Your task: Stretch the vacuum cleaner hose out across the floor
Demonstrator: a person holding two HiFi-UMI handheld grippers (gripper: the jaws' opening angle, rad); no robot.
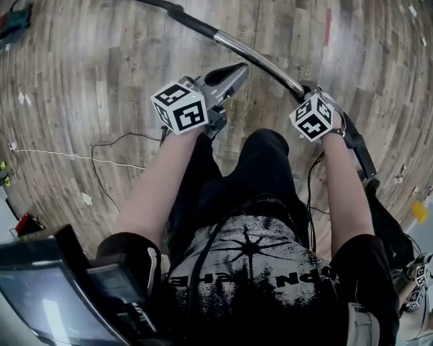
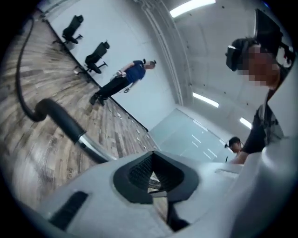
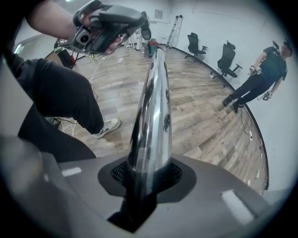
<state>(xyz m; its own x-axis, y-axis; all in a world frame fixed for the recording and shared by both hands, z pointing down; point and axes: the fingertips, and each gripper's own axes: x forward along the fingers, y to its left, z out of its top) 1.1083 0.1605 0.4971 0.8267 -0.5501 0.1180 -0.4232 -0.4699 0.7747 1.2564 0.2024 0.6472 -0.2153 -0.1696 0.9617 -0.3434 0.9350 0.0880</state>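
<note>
The vacuum cleaner's chrome tube [image 1: 260,62] runs slantwise over the wooden floor. It passes into a black hose [image 1: 177,11] at the far end. My right gripper [image 1: 302,93] is shut on this tube near its closer end, and the right gripper view shows the tube [image 3: 151,107] rising straight out from between the jaws. My left gripper [image 1: 238,69] hovers left of the tube, shut, with nothing in it. In the left gripper view the tube [image 2: 91,144] and the curving black hose [image 2: 21,60] lie beyond the closed jaws.
Thin cables [image 1: 101,159] trail across the floor at the left. Black vacuum parts [image 1: 358,152] lie by my right arm. A person in blue [image 3: 263,74] stands near the wall with office chairs [image 3: 226,58] and a ladder [image 3: 176,28] further back.
</note>
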